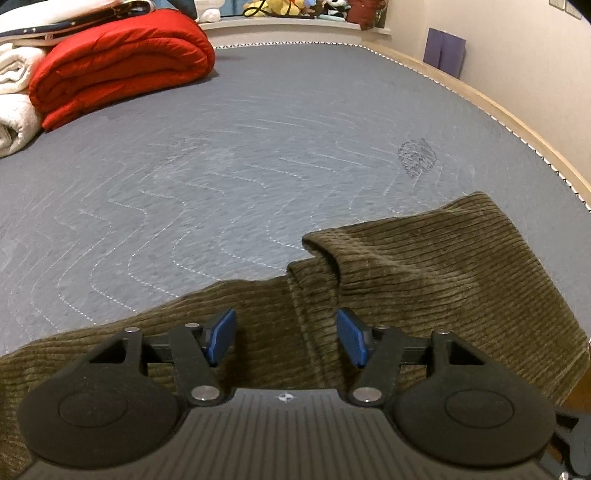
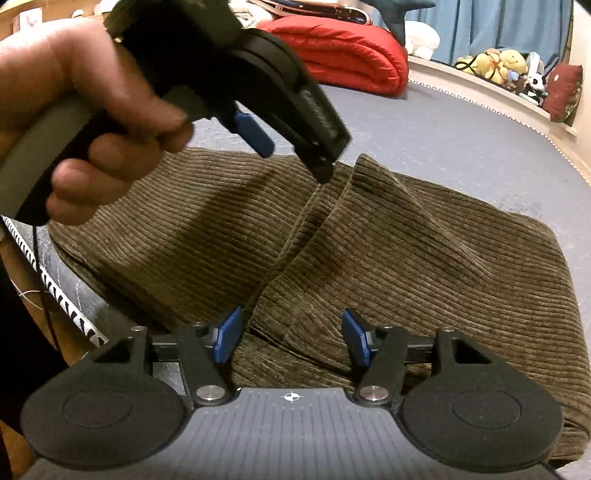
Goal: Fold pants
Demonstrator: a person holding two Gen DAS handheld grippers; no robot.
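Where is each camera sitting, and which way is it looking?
Left wrist view: sits on the left tongs, looking across the brown pants and grey bed toward the red blanket; only its own open fingers show.
Right wrist view: sits on the right tongs, looking over the pants; the person's left hand holding the left tongs shows.
Both views share the pants, bed, red blanket and plush toys.
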